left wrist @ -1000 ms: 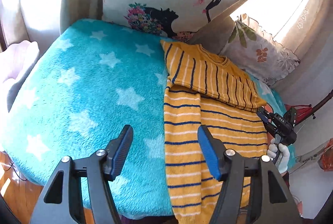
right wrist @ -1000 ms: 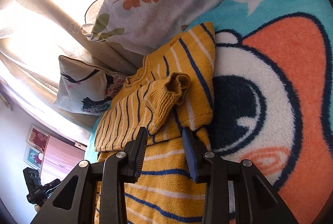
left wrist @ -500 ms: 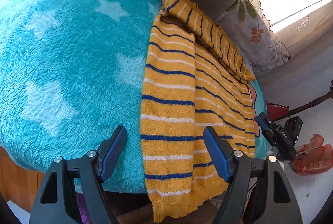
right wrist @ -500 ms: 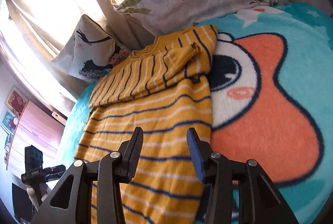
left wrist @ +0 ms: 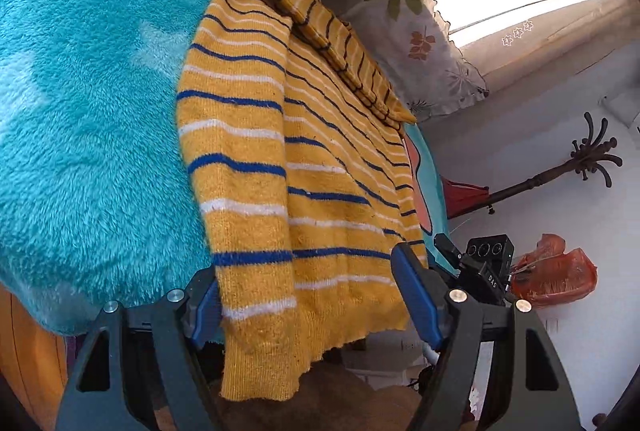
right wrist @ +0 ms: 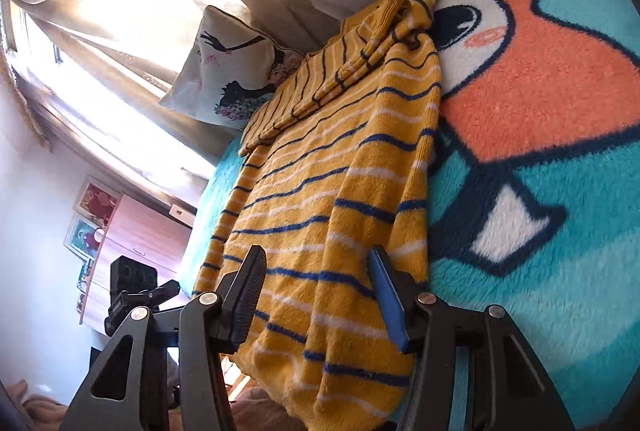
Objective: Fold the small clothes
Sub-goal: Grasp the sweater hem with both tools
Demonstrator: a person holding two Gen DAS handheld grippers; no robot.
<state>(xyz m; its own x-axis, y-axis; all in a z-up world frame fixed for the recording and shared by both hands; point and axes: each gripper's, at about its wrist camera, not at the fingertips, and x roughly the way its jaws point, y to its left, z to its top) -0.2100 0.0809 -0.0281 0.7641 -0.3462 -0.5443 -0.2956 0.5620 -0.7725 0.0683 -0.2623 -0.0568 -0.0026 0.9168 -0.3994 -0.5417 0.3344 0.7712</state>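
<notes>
A yellow sweater [left wrist: 304, 167] with blue and white stripes lies on a teal fleece blanket [left wrist: 88, 103], its sleeves folded across the chest and its hem hanging over the bed's front edge. My left gripper [left wrist: 308, 295] is open around the hem's left part; the pads do not press on the cloth. In the right wrist view the same sweater [right wrist: 336, 191] runs away from me, and my right gripper [right wrist: 316, 295] straddles its lower right part with the jaws opening, the knit between them but not pinched. The other gripper [right wrist: 132, 291] shows at the lower left.
Two pillows [right wrist: 240, 67] lean against the curtain at the head of the bed. The blanket carries an orange and navy cartoon print [right wrist: 532, 71]. A coat stand [left wrist: 560, 171] and an orange plastic bag [left wrist: 556, 271] sit beside the bed. A wooden dresser [right wrist: 136, 231] stands by the wall.
Both grippers have pulled back from the folded sleeves to the sweater's hem at the bed's edge. The left one has dropped and tilted down; the right one's jaws have widened.
</notes>
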